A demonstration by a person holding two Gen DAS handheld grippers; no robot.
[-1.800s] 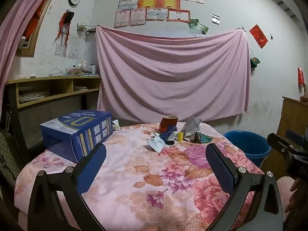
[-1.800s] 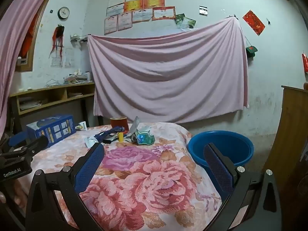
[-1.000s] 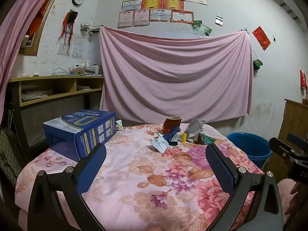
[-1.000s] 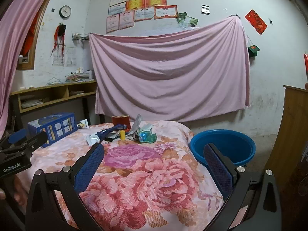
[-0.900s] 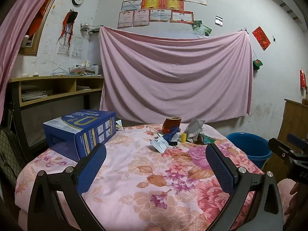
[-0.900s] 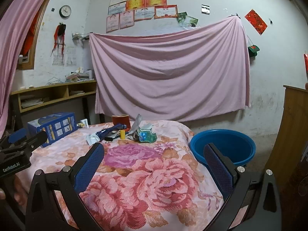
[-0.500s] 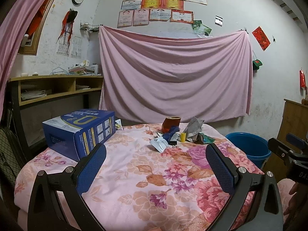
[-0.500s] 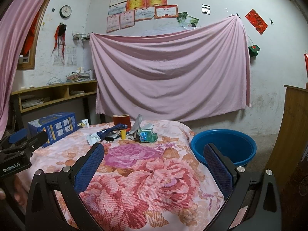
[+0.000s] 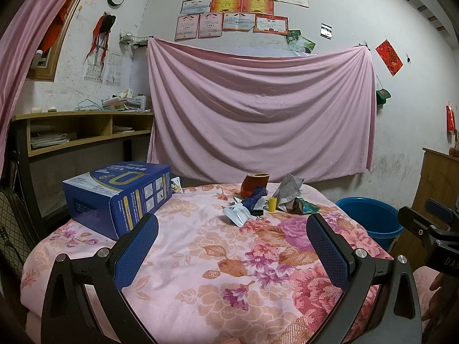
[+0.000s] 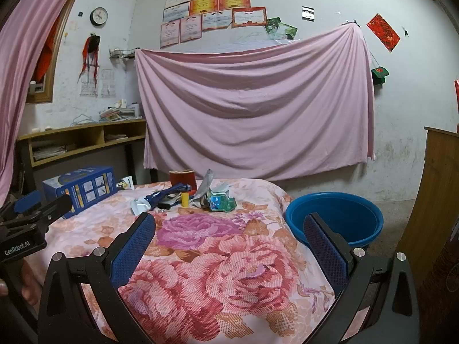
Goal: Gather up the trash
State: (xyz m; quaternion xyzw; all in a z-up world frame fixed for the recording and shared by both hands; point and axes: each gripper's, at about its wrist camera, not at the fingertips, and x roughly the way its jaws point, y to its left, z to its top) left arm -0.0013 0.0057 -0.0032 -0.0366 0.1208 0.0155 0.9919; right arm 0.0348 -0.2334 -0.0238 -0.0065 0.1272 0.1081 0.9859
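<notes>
A small heap of trash lies at the far middle of a table with a floral cloth (image 9: 218, 258): a white pouch (image 9: 236, 214), a dark blue wrapper (image 9: 256, 198), a small yellow cylinder (image 9: 272, 203), crumpled grey paper (image 9: 288, 190), a green packet (image 10: 222, 202) and a red cup (image 9: 254, 183). A blue basin (image 10: 335, 218) stands on the floor to the table's right. My left gripper (image 9: 232, 246) is open and empty above the table's near edge. My right gripper (image 10: 229, 246) is open and empty above the table's near right corner.
A blue carton (image 9: 120, 195) lies on the table's left side. A wooden shelf unit (image 9: 80, 132) stands at the left wall. A pink sheet (image 9: 258, 114) hangs on the back wall. A wooden cabinet (image 10: 430, 200) stands at the right.
Both grippers have drifted very slightly; the view has lifted a little. Both stay open and empty. The trash has not moved.
</notes>
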